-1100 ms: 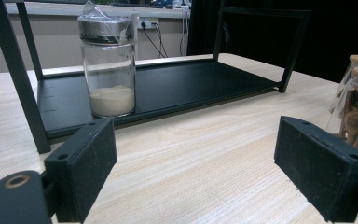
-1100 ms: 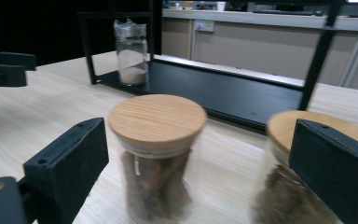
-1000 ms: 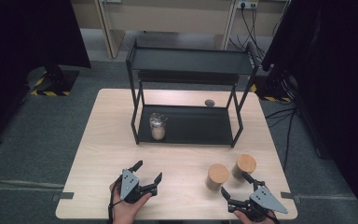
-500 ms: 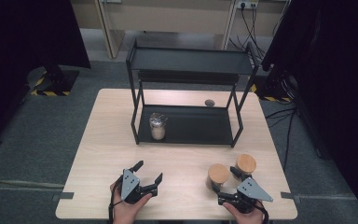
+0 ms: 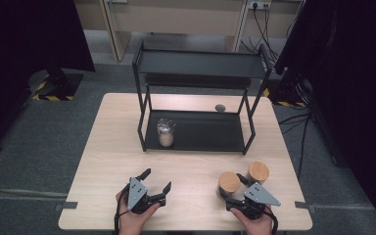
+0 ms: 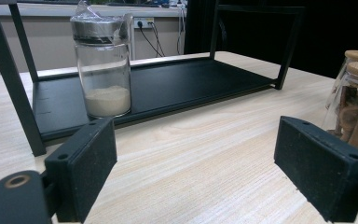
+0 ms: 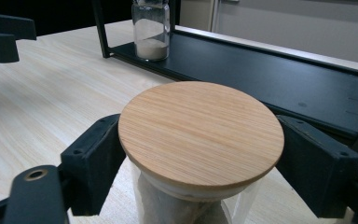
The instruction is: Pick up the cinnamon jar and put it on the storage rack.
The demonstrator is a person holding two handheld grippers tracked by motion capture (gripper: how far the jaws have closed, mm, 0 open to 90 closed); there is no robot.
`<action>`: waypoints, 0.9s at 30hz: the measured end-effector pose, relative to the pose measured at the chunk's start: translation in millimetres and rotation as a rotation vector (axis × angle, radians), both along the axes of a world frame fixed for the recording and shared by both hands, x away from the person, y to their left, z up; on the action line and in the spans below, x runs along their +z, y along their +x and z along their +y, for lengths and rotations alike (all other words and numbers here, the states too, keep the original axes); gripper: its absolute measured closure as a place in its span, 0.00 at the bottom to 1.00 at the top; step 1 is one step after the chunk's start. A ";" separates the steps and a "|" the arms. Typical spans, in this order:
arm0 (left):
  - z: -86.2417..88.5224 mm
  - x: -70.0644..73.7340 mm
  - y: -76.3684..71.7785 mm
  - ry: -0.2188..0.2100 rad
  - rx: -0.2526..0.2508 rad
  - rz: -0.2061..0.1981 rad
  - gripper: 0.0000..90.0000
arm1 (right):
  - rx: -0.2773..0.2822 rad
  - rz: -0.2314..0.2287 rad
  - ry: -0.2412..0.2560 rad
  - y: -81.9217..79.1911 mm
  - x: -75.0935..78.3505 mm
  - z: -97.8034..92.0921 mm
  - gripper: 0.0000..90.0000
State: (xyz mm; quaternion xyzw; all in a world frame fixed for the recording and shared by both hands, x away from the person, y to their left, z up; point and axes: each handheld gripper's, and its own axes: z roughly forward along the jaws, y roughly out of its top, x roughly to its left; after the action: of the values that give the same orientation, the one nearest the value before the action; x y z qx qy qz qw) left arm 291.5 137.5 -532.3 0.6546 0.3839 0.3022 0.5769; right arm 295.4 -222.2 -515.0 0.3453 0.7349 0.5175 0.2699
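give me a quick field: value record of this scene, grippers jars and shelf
left gripper: open, nothing between its fingers, low over the near left of the table
right gripper: fingers on both sides of the wooden-lidded jar; contact not clear
second wooden-lidded jar: right beside the first, on its far right
glass jar: upright on the bottom shelf, left end, some pale powder inside
black shelf rack: two levels, far middle of the table
small dark round thing: on the table behind the rack
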 end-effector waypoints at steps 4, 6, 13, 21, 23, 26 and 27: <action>-0.1 0.0 0.0 0.003 -0.002 0.000 0.14 | 0.005 0.001 -0.003 1.0 -1.0 1.0 0.26; -0.1 0.0 0.0 0.002 -0.002 0.000 0.14 | 0.002 0.000 -0.005 1.4 -1.8 1.3 0.27; -0.4 0.0 -0.4 0.007 -0.003 -0.003 0.14 | 0.000 0.005 0.003 0.8 -1.7 1.2 0.28; -0.8 0.0 -0.6 0.010 -0.004 -0.005 0.14 | -0.008 -0.025 0.022 -3.2 5.9 5.4 0.28; -0.7 0.0 -0.7 0.010 -0.003 -0.006 0.14 | -0.009 -0.032 0.026 -3.7 8.1 6.5 0.28; -0.7 0.0 -0.8 0.010 -0.002 -0.007 0.14 | -0.017 -0.041 0.033 -3.5 11.0 8.4 0.28; -0.8 0.0 -0.8 0.011 -0.002 -0.007 0.14 | -0.020 -0.045 0.036 -3.0 12.1 9.3 0.28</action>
State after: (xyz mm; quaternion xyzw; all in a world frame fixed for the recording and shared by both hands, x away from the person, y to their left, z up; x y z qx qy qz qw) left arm 290.8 136.7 -532.3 0.6571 0.3794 0.3060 0.5750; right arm 292.3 -213.0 -502.9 0.3456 0.7158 0.5356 0.2851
